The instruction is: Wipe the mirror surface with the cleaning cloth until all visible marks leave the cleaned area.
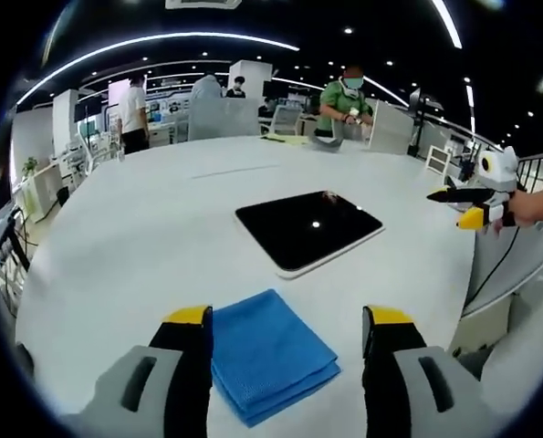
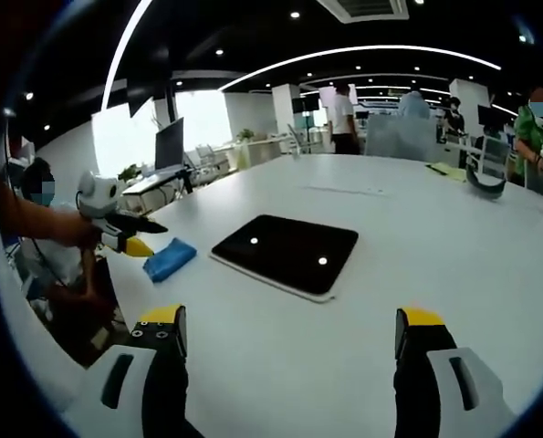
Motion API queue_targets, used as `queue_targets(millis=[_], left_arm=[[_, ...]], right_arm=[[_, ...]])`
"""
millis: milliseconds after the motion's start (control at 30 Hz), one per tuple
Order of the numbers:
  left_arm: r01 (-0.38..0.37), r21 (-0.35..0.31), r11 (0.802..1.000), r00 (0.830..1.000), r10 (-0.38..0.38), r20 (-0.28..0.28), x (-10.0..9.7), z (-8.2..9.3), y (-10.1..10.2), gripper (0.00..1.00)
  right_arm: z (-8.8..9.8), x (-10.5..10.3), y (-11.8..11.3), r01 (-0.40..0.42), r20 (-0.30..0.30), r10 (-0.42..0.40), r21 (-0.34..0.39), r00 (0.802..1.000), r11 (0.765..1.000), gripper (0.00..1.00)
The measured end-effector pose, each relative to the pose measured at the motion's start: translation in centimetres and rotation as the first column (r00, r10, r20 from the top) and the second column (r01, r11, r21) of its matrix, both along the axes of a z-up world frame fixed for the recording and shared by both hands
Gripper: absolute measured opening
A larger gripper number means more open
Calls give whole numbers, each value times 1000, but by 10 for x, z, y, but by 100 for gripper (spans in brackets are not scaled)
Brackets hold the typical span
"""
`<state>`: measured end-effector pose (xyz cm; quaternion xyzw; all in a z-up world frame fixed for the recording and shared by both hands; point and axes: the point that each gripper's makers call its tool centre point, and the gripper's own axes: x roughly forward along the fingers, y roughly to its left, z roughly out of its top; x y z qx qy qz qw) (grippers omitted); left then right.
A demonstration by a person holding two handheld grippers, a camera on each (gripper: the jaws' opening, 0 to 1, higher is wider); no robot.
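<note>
The blue folded cleaning cloth (image 1: 269,354) lies flat on the white table (image 1: 143,228), directly in front of my left gripper (image 1: 287,319), which is open with its jaws wide on either side of it. Beyond the cloth is the dark rectangular mirror (image 1: 309,228), with a small reddish mark near its far edge and ceiling lights reflected in it. My right gripper (image 2: 291,318) is open and empty above bare table, short of the mirror (image 2: 289,251). It also appears, hand-held, at the table's right edge (image 1: 476,208). The cloth (image 2: 169,258) sits under the left gripper (image 2: 130,239).
A person in green (image 1: 349,96) works at the table's far side beside grey partition panels (image 1: 221,117). Other people stand further back. A monitor (image 2: 169,144) stands on a desk beyond the table edge. The holder's arm (image 2: 34,224) is at the left.
</note>
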<state>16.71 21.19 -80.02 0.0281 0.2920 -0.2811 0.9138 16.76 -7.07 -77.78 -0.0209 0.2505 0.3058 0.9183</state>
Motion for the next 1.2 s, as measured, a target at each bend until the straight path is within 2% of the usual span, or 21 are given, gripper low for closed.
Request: queue_targets(millis=[67, 233, 433, 567, 633, 800, 833, 900, 1000, 1200], left_arm=[[8, 6, 1000, 1000, -8, -11, -1, -3, 0, 57], [1, 34, 999, 999, 1, -46, 0, -13, 5, 54], [15, 62, 998, 998, -11, -57, 2, -20, 10, 44], [13, 68, 998, 996, -7, -83, 4, -26, 14, 35], [19, 105, 994, 994, -8, -106, 4, -33, 20, 36], [28, 130, 991, 991, -11, -134, 3, -43, 24, 35], [40, 136, 990, 993, -24, -115, 4, -42, 24, 35], [46, 143, 989, 993, -29, -118, 3, -42, 23, 35], [87, 188, 978, 992, -67, -108, 3, -44, 24, 33], [91, 206, 974, 990, -65, -128, 4, -44, 24, 33]], right_arm=[[0, 1, -1, 6, 0, -6, 5, 1000, 1000, 95], [1, 1, -1, 8, 1, -8, 8, 1000, 1000, 95], [1, 0, -2, 11, -2, -11, 16, 1000, 1000, 95], [-1, -2, -3, 17, -8, -17, 17, 1000, 1000, 95], [-1, -2, -3, 22, -7, -22, 17, 1000, 1000, 95], [1, -3, -5, 35, -6, -35, 19, 999, 999, 95], [1, -2, -6, 38, -5, -38, 20, 999, 999, 95], [1, -2, -7, 46, -4, -46, 21, 999, 999, 95], [0, -3, -8, 50, -8, -50, 21, 999, 999, 95], [-2, -5, -6, 49, -11, -49, 15, 999, 999, 95]])
